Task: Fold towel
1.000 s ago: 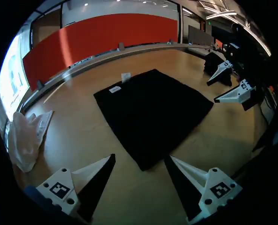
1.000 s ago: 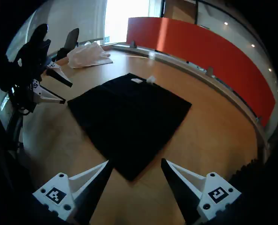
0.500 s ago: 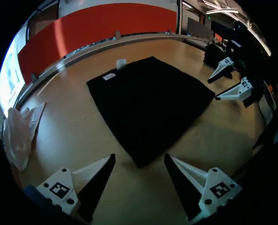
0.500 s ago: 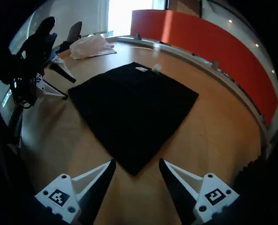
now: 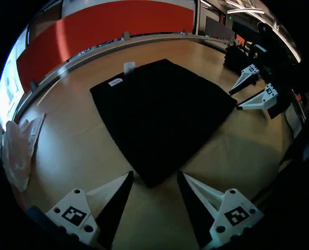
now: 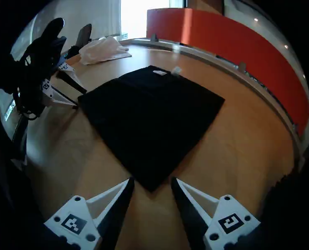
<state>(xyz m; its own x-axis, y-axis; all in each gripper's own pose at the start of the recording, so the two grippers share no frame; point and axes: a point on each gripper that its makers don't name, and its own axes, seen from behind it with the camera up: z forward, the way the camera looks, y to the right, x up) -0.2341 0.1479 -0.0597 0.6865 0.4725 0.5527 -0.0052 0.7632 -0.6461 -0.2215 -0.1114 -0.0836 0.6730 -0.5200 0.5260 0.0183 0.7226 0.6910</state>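
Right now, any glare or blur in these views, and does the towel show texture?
Left gripper view: sharp; window blown out at the left edge; towel flat black, no texture. Right gripper view: sharp; window overexposed at top; fisheye bends the table rim.

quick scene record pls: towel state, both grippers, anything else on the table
towel: black, lying flat on wooden table, white tags at far edge
left gripper: jaws open, one towel corner between them
right gripper: jaws open, adjacent corner between them
grasp: none yet
other: white bag near table edge
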